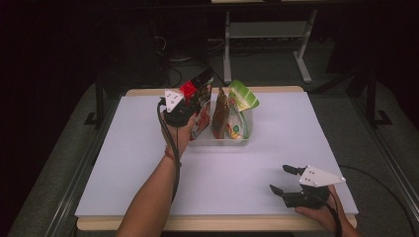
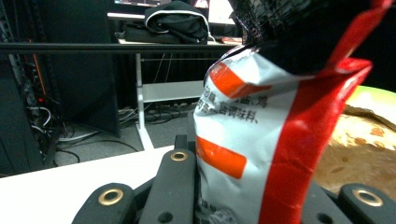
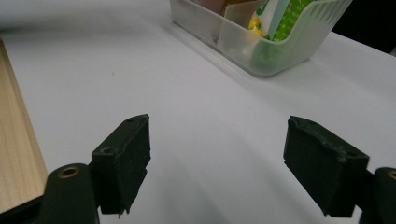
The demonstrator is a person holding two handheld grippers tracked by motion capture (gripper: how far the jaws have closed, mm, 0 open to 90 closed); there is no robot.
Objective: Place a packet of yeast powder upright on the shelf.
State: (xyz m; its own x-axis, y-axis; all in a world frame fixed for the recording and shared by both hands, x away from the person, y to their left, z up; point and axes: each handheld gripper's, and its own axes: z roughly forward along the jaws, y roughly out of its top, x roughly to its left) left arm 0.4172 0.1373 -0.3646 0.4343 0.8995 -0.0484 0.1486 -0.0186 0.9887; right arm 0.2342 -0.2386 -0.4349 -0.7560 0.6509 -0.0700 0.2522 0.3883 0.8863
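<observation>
A red, white and black snack bag (image 1: 201, 87) stands upright at the left end of a clear plastic bin (image 1: 221, 142). My left gripper (image 1: 191, 101) is shut on this bag partway up. In the left gripper view the bag (image 2: 261, 140) rises between the black jaws of the left gripper (image 2: 247, 198). Beside it in the bin stand a brown bag (image 1: 220, 112) and a green and white bag (image 1: 240, 106). My right gripper (image 1: 279, 178) rests low near the table's front right, open with nothing between its jaws. The right gripper (image 3: 219, 163) faces the bin (image 3: 289, 46) across bare table.
The white tabletop (image 1: 123, 163) has a wooden edge (image 3: 16, 154) along its front. Behind the table stand desk legs (image 1: 301, 54), cables and dark equipment.
</observation>
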